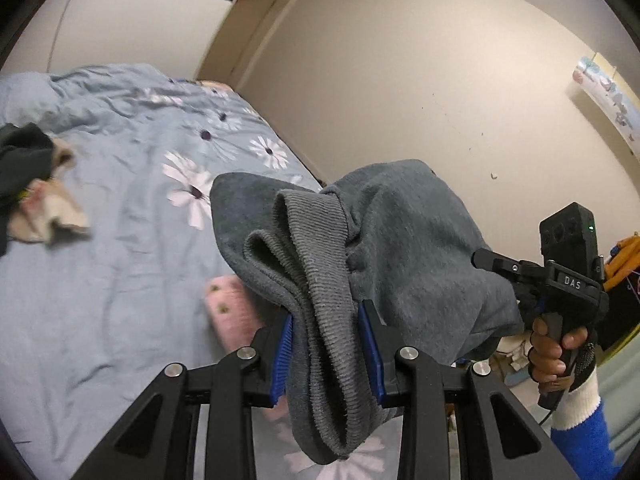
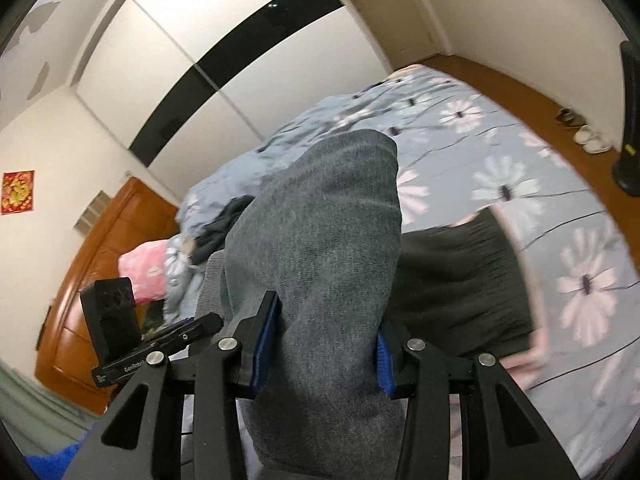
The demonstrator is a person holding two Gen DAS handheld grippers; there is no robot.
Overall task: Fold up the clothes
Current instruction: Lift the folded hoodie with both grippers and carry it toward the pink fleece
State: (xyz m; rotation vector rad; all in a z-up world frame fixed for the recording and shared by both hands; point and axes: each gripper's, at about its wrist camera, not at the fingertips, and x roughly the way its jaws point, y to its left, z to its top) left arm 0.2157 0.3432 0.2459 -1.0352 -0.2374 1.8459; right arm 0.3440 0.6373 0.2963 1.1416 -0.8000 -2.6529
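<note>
A dark grey fleece garment with a ribbed hem is held up off the bed, stretched between the two grippers. In the left wrist view, the left gripper is clamped on the ribbed hem, which is bunched into a thick fold between the blue pads and droops past them toward the camera. The jaws are kept partly apart only by the cloth pinched between them.

The right gripper is seen in its own view pinching a thick wad of the same grey fleece, the fabric rising up and away between the black fingers (the hem itself can't be made out here). In the left wrist view that gripper's black body is seen at the far right, held in a hand wearing a fingerless glove, with a white cuff and blue sleeve below it.

Underneath, a bed covered in a light blue sheet printed with white daisies is spread out. On it, well apart from the held garment, are found a heap of dark and beige clothes by the left edge of the left view, a pink fuzzy item just beside the left gripper's fingers, and a flat dark olive-grey cloth seen in the right view. A pair of white shoes is set on the wooden floor beyond the bed.
</note>
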